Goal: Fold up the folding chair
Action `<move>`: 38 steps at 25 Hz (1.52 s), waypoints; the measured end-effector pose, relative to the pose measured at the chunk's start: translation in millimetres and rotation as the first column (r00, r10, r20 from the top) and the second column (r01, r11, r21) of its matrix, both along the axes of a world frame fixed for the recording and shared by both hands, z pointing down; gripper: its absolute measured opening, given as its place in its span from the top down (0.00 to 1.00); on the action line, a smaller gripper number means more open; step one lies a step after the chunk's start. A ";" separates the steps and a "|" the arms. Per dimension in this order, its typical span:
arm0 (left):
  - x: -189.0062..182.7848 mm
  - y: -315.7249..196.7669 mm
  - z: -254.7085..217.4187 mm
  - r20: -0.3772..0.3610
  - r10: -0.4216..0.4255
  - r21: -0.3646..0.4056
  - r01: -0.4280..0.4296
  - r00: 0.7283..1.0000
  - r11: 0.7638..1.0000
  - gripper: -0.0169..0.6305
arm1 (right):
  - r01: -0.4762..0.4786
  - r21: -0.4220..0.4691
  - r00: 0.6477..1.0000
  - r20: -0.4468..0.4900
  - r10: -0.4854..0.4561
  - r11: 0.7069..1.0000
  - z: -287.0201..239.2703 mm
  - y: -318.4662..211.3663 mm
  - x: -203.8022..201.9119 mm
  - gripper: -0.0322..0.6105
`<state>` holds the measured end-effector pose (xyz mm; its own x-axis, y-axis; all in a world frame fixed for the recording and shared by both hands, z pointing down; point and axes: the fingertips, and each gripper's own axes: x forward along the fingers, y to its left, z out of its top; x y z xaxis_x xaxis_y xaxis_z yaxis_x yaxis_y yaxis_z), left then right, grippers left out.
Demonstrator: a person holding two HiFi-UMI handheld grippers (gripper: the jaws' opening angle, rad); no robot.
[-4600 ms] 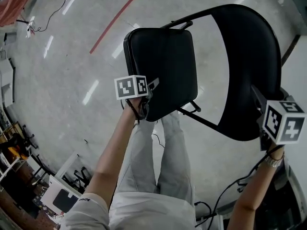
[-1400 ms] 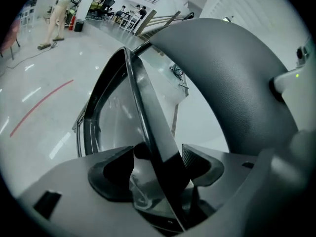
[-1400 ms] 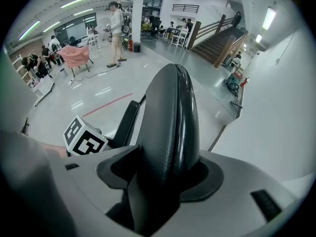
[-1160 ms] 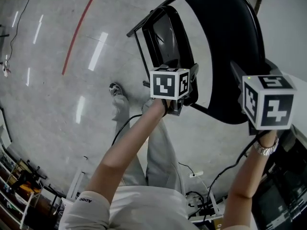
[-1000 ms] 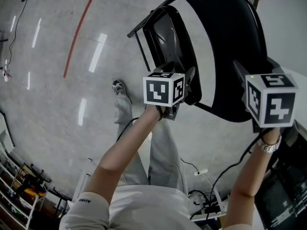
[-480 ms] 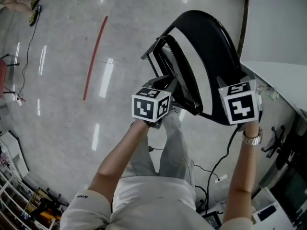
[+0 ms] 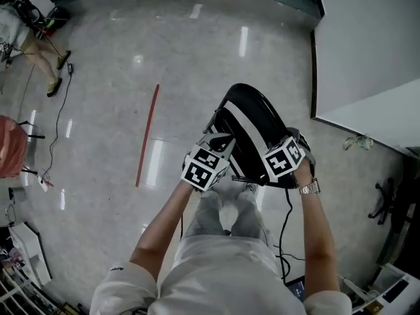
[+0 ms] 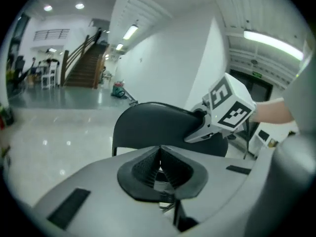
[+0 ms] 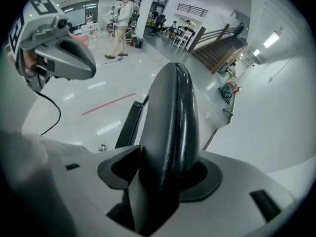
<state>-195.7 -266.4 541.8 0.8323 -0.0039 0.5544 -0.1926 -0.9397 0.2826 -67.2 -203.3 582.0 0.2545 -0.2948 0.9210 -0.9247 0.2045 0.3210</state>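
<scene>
— Starting with the chair [image 7: 262,120].
— Standing on the floor [image 7: 98,110] just ahead of the legs [image 7: 249,212], toward the floor's right edge, below the wall [image 7: 367,44]. Pinched at the top of the back [image 8: 158,125] by the right gripper [image 9: 165,179], with jaws clamped round that rim.
— And the left gripper [image 8: 159,164]?
— Just been closing. Pressed together, with nothing between. Hanging near the side of the seat [image 7: 239,153], seemingly not touching.
— Judging the step, then?
— Looks like the tail of the fold, with the seat swung up close against the back. Seen almost edge-on from the right gripper view, with only a slim gap showing from above. Hard to tell whether fully flat.
— Next move?
— Probably pressing the seat home, then leaning or laying the chair somewhere. Calls for a firm right grip so as not to let the frame tip, and for opening the left jaws before taking hold of anything.
— Anything in the way?
— Not much. Worth minding a cable [image 7: 283,222] trailing by the right arm, close to the chair's feet. Also noting a red line [image 7: 147,135] on the floor well to the left, a person [image 9: 122,19] standing far off, and stairs [image 9: 219,41] beyond.
</scene>
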 end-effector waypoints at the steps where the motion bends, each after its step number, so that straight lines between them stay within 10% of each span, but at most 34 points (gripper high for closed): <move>1: 2.0 2.8 -11.4 -0.002 0.057 0.072 -0.057 0.998 0.996 0.96 | 0.002 -0.002 1.000 0.002 -0.002 1.000 0.0 0.5 -4.1 0.57; 7: 27.0 16.9 -65.2 0.043 0.323 0.373 -0.315 0.945 0.873 0.95 | 0.011 0.005 0.997 0.082 -0.011 1.000 -7.2 5.9 -24.2 0.57; 18: 59.2 10.9 -72.4 0.275 0.637 0.461 -0.680 0.720 0.570 0.77 | 0.001 0.006 0.966 0.259 -0.002 1.000 -9.9 2.8 -51.5 0.57; 31: 141.6 16.7 -24.1 0.594 0.767 0.304 -0.950 0.243 0.066 0.67 | -0.017 -0.073 0.897 0.440 0.048 0.997 -5.9 8.5 -4.3 0.74; 38: 157.2 19.7 -5.9 0.682 0.731 0.137 -0.982 -0.001 -0.130 0.66 | -0.019 -0.084 0.861 0.505 0.059 0.996 -6.7 9.0 6.5 0.73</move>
